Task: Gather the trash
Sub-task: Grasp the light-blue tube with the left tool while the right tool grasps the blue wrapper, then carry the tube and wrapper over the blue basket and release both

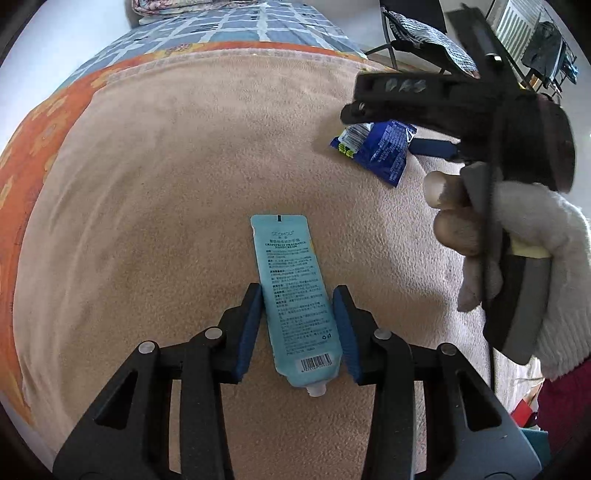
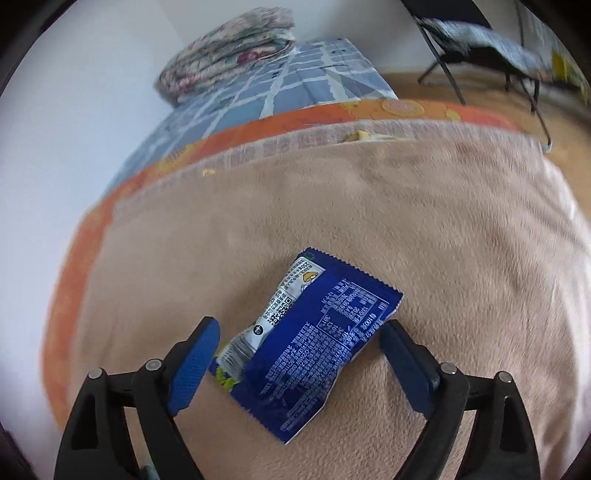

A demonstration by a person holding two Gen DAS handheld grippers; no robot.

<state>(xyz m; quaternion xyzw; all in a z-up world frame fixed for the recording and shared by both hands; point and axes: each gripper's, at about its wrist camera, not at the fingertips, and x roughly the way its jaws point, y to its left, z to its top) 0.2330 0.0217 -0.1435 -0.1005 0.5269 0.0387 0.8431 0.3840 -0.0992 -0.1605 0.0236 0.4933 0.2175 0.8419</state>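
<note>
A light blue hand cream tube (image 1: pixel 295 295) lies on the tan blanket (image 1: pixel 166 206), nozzle end towards me. My left gripper (image 1: pixel 300 321) straddles it, its blue pads (image 1: pixel 251 325) close on both sides; the left pad touches the tube, a thin gap shows at the right. A dark blue snack wrapper (image 2: pixel 314 350) lies on the blanket; it also shows in the left wrist view (image 1: pixel 380 149). My right gripper (image 2: pixel 299 354) is open around the wrapper, pads at its two sides. In the left wrist view the right gripper (image 1: pixel 406 125) is held by a gloved hand (image 1: pixel 524 258).
An orange flowered cover (image 1: pixel 55 122) and a blue checked sheet (image 1: pixel 229 26) lie beyond the blanket. A folded floral quilt (image 2: pixel 229 55) sits at the far end. A folding chair (image 2: pixel 480 48) stands on the floor to the right.
</note>
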